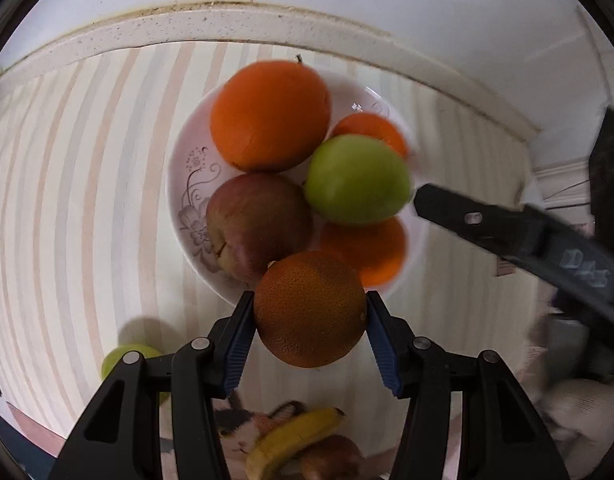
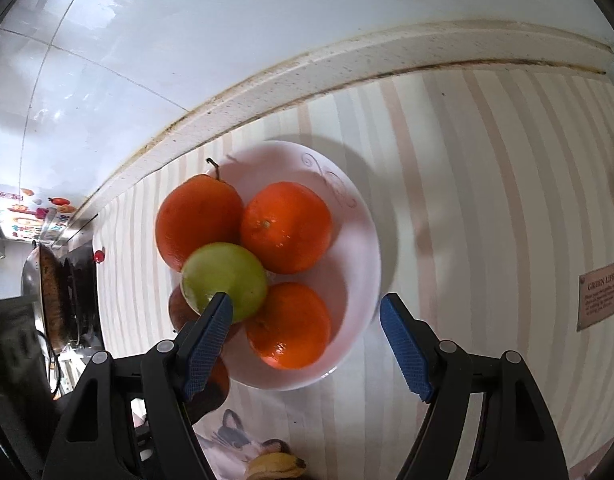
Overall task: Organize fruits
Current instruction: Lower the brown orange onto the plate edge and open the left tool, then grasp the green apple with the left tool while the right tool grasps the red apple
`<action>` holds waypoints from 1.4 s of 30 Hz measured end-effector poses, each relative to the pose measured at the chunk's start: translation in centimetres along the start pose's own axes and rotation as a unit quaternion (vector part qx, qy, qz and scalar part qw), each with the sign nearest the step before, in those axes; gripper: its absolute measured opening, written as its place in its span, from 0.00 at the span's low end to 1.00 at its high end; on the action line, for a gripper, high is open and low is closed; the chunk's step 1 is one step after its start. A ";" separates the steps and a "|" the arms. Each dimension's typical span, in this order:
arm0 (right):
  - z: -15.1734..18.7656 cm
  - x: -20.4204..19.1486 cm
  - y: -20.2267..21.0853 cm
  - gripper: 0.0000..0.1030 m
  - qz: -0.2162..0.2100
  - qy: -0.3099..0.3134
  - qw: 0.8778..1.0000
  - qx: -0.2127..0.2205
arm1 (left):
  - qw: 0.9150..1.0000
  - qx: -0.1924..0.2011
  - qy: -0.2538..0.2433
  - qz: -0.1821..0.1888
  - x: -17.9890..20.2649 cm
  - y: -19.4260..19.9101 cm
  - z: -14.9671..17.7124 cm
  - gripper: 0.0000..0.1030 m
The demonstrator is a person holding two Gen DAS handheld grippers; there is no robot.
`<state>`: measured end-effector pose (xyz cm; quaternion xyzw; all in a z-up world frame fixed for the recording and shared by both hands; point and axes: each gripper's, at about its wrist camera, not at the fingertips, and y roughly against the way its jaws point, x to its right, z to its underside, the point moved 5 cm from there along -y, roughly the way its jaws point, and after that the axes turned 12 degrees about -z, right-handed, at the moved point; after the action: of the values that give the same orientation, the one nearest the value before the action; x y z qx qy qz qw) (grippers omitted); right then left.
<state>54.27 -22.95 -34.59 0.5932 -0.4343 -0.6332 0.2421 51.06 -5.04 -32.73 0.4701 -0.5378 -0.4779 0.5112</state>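
Your left gripper (image 1: 310,312) clamps a dark orange (image 1: 310,309) just above the near rim of the white floral bowl (image 1: 187,184); your right gripper (image 2: 305,312) stands wide, empty, over the green apple (image 2: 223,276) piled there.

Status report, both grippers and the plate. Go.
Left gripper shut on orange, beside plate. Right gripper open, empty, above plate. Green apple sits atop pile, little room left.

Striped cloth (image 2: 467,200) covering desk; "GREEN LIFE" label (image 2: 599,296) lying at 3 o'clock; wok (image 2: 47,292) sitting at 9 o'clock.
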 end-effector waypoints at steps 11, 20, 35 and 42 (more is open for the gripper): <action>0.8 0.9 0.9 0.76 0.020 0.002 1.000 0.015 | 0.998 0.028 -0.025 -0.051 1.9 -0.7 0.0 0.59; 1.5 1.1 2.5 0.76 0.026 0.005 0.999 0.031 | 0.995 0.058 -0.032 -0.073 0.8 1.2 -0.3 0.83; 6.2 -3.6 6.4 0.76 0.086 0.115 0.986 0.083 | 0.984 0.135 -0.006 -0.120 -2.9 6.5 2.7 0.83; 9.3 -6.2 9.2 0.76 0.081 0.136 0.982 0.106 | 0.981 0.162 -0.010 -0.110 -3.0 9.6 5.2 0.83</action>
<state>44.50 -20.05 -24.33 0.6589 -0.5088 -0.4753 0.2847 45.76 -0.89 -23.60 0.5984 -0.5584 -0.4420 0.3671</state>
